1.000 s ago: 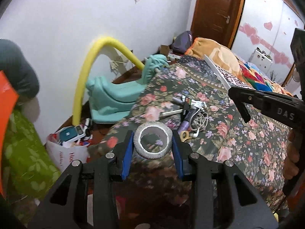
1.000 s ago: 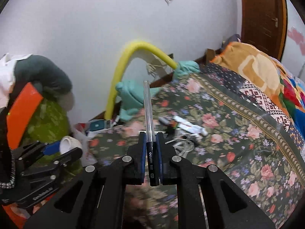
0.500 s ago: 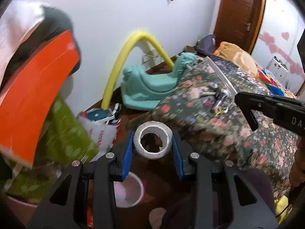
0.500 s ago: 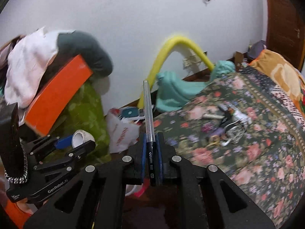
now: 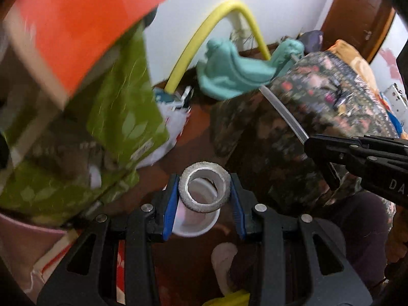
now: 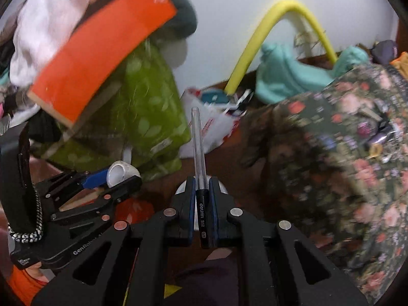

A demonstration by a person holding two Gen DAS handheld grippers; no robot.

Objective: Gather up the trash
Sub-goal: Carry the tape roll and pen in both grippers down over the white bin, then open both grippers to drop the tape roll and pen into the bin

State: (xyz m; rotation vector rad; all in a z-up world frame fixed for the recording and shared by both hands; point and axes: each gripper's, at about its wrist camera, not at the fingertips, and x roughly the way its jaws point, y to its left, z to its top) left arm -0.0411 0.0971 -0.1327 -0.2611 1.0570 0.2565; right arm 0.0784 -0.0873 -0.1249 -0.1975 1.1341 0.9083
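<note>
My left gripper (image 5: 203,193) is shut on a grey roll of tape (image 5: 204,205) and holds it in the air above a white bin (image 5: 196,225) on the floor. It also shows in the right wrist view (image 6: 112,178) with the tape roll (image 6: 122,173). My right gripper (image 6: 201,186) is shut on a clear pen with a black end (image 6: 199,153). In the left wrist view the right gripper (image 5: 313,142) is at the right with the pen (image 5: 283,112) sticking out.
A bed with a floral cover (image 6: 344,153) fills the right. A green bag (image 6: 150,117), an orange board (image 6: 102,51), a white plastic bag (image 6: 209,132), a yellow foam tube (image 6: 255,51) and a teal toy (image 6: 285,79) stand along the wall.
Both grippers have swung left and down, away from the bed top toward the floor, each still holding its item. The white bin now lies under the tape roll.
</note>
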